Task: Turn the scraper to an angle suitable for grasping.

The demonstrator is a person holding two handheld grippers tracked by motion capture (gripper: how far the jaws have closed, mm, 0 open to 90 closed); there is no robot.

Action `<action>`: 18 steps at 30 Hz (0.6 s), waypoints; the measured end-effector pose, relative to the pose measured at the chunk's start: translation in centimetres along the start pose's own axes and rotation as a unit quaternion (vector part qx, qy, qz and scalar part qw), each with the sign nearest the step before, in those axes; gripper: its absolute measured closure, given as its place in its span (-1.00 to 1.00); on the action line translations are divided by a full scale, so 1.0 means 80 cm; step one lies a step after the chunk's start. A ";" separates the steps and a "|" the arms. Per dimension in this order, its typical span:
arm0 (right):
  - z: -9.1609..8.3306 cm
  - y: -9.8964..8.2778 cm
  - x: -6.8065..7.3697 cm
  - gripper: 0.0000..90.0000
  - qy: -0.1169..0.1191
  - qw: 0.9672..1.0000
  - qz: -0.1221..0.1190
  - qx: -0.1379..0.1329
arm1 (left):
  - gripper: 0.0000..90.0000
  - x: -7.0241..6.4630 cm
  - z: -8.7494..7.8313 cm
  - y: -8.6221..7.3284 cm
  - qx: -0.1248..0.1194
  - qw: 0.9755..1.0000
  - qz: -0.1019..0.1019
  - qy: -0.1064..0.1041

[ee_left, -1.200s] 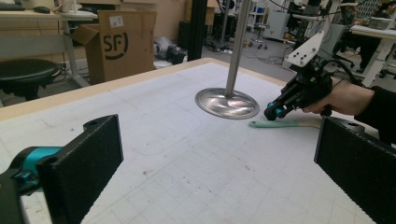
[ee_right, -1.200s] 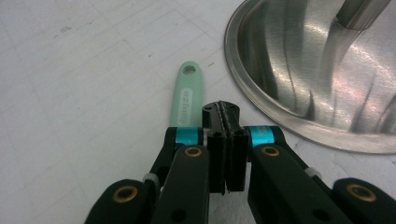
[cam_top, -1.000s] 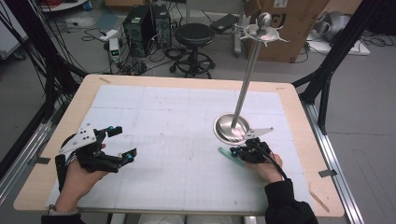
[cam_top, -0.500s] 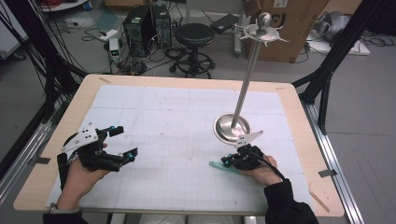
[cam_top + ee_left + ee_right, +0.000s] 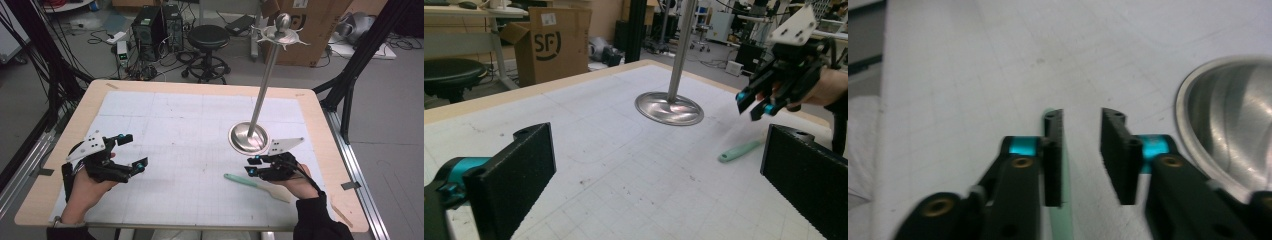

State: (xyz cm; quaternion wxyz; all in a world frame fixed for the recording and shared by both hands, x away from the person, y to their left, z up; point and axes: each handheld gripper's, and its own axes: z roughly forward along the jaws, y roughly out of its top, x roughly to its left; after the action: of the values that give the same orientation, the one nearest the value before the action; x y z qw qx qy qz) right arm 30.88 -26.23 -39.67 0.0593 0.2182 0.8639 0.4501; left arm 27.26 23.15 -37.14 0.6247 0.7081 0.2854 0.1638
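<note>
The green spatula [image 5: 256, 183] lies flat on the white gridded mat [image 5: 175, 130] covering the wooden table [image 5: 320, 107], in a cluttered workshop. Just above its handle hangs the right gripper [image 5: 254, 167], whose jaws have just been opening and stand part open, holding nothing. The left gripper [image 5: 131, 151] is wide open and empty, well apart. A metal stand [image 5: 248, 138] rises just beyond the spatula

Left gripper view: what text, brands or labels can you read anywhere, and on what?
"SF": black logo on the cardboard box standing on the floor beyond the table.
White label sticker on that box: print too small to read.
Mat grid on the table: lines only, no numbers legible.
Metal stand base and green spatula: no markings visible.
</note>
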 end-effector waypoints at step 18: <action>-0.042 0.007 0.010 -1.00 -0.017 0.999 0.002 0.032 | -0.96 0.000 0.010 0.002 0.000 1.000 0.012 0.006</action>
State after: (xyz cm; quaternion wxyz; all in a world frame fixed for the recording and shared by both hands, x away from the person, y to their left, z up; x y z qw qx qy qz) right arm 29.30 -28.12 -37.16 0.0666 0.2292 0.8765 0.4181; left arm 27.75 22.47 -37.13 0.6209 0.7104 0.2808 0.1759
